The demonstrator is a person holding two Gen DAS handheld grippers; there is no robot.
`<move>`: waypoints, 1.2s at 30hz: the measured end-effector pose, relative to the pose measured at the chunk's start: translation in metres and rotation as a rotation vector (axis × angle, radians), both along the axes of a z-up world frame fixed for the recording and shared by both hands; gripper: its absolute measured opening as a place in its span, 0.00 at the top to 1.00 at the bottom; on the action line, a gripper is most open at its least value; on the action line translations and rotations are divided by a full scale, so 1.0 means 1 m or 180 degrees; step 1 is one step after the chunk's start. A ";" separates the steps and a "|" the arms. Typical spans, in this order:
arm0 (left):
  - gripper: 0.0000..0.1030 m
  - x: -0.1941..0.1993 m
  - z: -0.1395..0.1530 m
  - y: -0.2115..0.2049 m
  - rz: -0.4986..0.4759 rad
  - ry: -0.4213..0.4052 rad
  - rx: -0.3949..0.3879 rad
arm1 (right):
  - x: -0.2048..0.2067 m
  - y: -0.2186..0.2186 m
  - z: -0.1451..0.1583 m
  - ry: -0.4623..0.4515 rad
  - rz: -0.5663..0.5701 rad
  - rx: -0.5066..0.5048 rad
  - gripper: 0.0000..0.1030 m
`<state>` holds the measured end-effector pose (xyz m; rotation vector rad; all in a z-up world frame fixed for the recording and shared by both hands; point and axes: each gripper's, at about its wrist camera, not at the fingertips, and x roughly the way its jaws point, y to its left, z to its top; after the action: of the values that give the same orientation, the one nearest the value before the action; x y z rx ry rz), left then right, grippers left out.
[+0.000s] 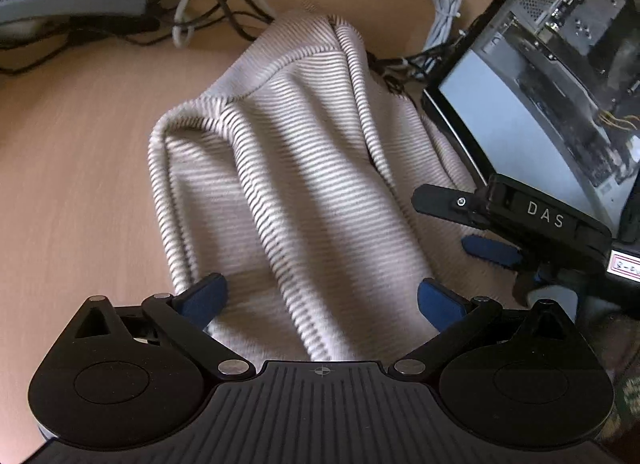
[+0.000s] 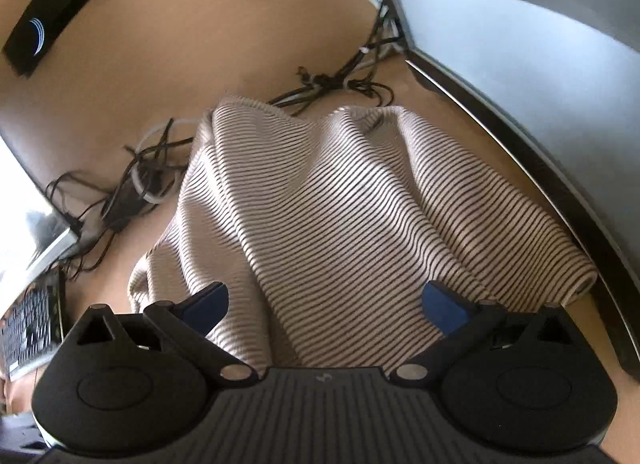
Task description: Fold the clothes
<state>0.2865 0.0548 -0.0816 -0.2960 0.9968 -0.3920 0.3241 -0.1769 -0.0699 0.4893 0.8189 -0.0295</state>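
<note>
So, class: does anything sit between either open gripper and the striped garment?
Nothing visible does. The striped garment lies directly between the fingers of the left gripper and of the right gripper.

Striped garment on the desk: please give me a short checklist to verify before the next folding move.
1. Left hand-held gripper open: ok, pads spread on both sides of the cloth.
2. Right hand-held gripper open: ok.
3. Striped garment flat: not ok, it lies in ridges and deep wrinkles.
4. Cloth held by either gripper: not ok, nothing is pinched.
5. Far edge free of the cables: cannot tell, they lie very near it.
6. Computer case apart from the cloth: not ok, the garment lies against it.
</note>
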 end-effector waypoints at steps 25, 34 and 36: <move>0.04 -0.085 -0.003 0.060 -0.0541 0.0352 -0.0936 | -0.152 0.069 0.017 -0.0054 -0.0053 0.0224 0.00; 0.66 -0.067 -0.006 0.045 -0.0294 0.0356 -0.1060 | -0.153 0.032 0.012 -0.0092 -0.0775 0.0456 0.00; 0.76 -0.063 0.004 0.046 -0.0236 0.0234 -0.1038 | -0.146 0.030 0.007 -0.0023 -0.0728 0.0455 0.00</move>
<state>0.2239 0.1013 -0.0776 -0.5717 1.0168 -0.6164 0.1779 -0.1468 -0.0631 0.7163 0.7578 -0.1812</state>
